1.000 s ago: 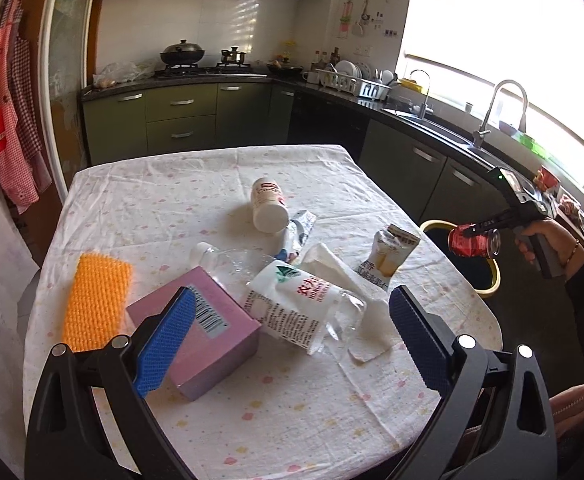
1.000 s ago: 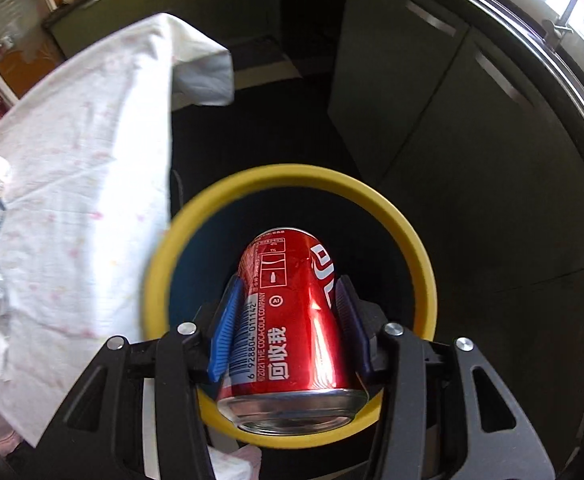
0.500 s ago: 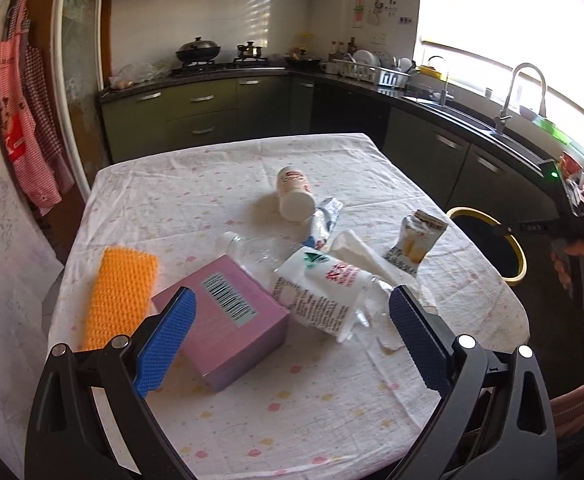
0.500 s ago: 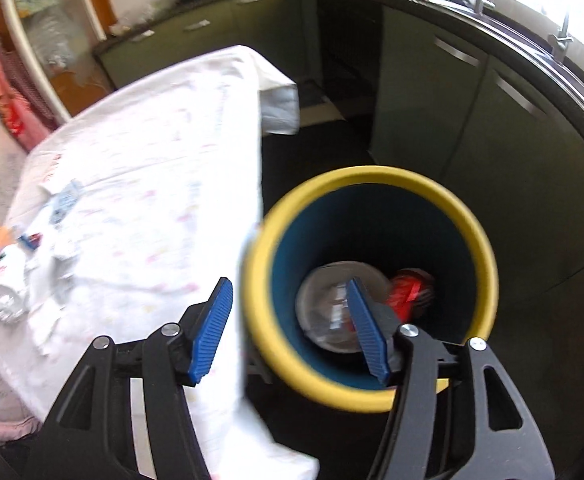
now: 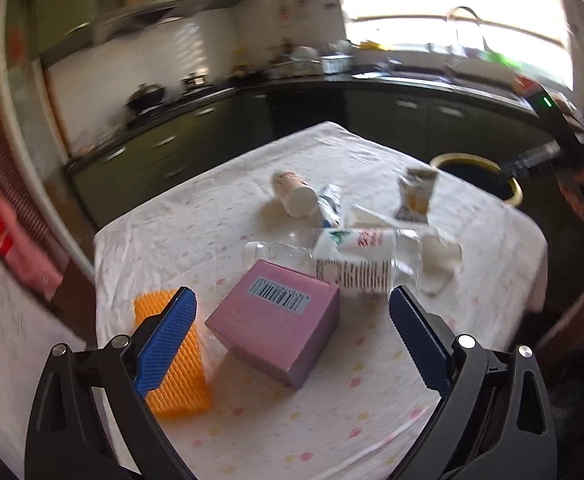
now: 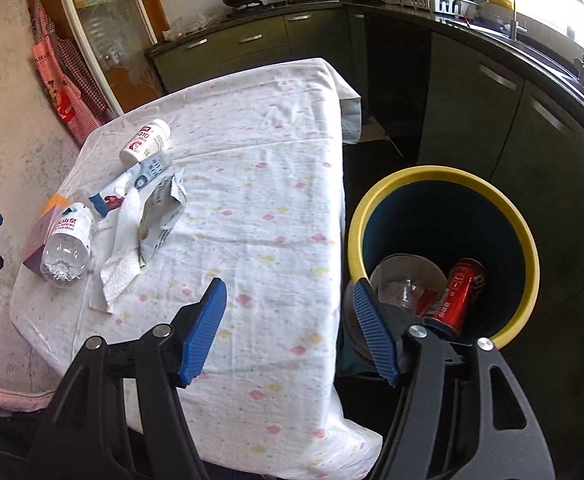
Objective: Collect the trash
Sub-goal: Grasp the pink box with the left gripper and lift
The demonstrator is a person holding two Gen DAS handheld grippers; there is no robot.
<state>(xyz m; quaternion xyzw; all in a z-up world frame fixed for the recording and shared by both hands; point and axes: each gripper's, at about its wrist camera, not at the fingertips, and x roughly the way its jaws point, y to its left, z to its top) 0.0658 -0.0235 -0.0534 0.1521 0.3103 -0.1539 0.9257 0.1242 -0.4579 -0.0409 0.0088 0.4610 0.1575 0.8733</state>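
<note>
Trash lies on the cloth-covered table point(image 6: 271, 160): a clear water bottle point(image 6: 67, 244), a white pill bottle point(image 6: 145, 140), a crumpled tissue point(image 6: 119, 264), a foil pouch point(image 6: 163, 212) and a wrapper point(image 6: 147, 170). A red can point(image 6: 456, 292) and a clear plastic cup point(image 6: 404, 284) lie inside the yellow-rimmed bin point(image 6: 532, 248) beside the table. My right gripper point(image 6: 287, 292) hovers over the table edge next to the bin, its jaws opening with nothing between them. My left gripper point(image 5: 289, 312) stands open above the pink box point(image 5: 275, 320), with the water bottle point(image 5: 364, 264) just beyond.
An orange ridged sponge point(image 5: 175, 380) lies left of the pink box. Dark kitchen cabinets point(image 6: 492, 100) and a counter with a sink run behind the bin. A red checked apron point(image 6: 67, 80) hangs on the wall left of the table.
My right gripper let go of the red can, which now lies in the bin, and drew back up toward the table edge as its jaws widened. The left view rolled and shifted slightly.
</note>
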